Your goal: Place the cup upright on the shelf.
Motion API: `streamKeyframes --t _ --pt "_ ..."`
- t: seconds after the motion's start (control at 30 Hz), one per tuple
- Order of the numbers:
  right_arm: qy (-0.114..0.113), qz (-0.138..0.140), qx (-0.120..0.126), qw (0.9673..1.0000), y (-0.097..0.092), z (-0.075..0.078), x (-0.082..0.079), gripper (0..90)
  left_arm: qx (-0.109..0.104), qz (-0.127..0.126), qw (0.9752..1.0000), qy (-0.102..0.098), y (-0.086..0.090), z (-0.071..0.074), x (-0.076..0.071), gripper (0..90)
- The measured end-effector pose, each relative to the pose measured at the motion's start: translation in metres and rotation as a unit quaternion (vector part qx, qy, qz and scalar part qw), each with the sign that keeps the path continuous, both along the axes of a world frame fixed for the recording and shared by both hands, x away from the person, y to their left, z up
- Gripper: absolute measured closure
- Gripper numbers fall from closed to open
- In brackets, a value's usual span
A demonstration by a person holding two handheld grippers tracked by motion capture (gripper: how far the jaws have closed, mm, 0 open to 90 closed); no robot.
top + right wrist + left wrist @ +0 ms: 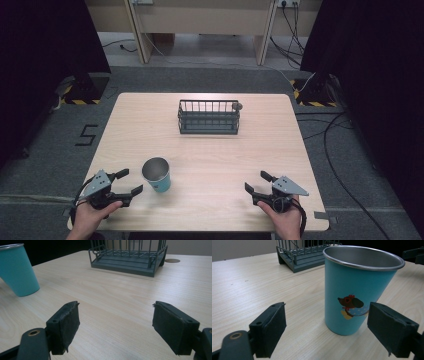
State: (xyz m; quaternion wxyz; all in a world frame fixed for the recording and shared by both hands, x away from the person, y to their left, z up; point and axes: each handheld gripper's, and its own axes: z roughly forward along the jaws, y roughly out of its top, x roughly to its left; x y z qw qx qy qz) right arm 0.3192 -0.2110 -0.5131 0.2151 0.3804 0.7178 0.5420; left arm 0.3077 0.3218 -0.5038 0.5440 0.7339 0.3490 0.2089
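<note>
Jaws wide, teal cup just ahead (untouched).

The left tool has its jaws spread wide, low over the pale wood worktop, gripping nothing. Just ahead of it, a bit toward its right jaw, stands a teal cup, upright, with a bare metal rim and a little cartoon print on the side. The cup isn't touching either jaw. Way further ahead, past the cup, there's a dark wire basket on the worktop, well apart from the tool.
</note>
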Motion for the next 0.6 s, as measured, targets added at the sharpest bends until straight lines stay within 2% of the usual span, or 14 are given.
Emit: streamKeyframes --t 0.37,0.4,0.6 --pt "-0.002 -0.001 0.001 1.0000 0.000 0.000 0.000 21.5 0.002 -0.004 1.0000 -0.003 -0.001 0.001 0.000 14.6" --pt "-0.002 0.000 0.008 1.0000 0.001 0.000 0.000 20.9 0.001 -0.004 1.0000 -0.002 -0.001 0.000 0.000 14.6" --pt "-0.011 0.015 0.004 0.9998 0.010 0.004 0.001 20.0 0.003 -0.005 1.0000 -0.004 -0.002 0.001 0.000 14.6"
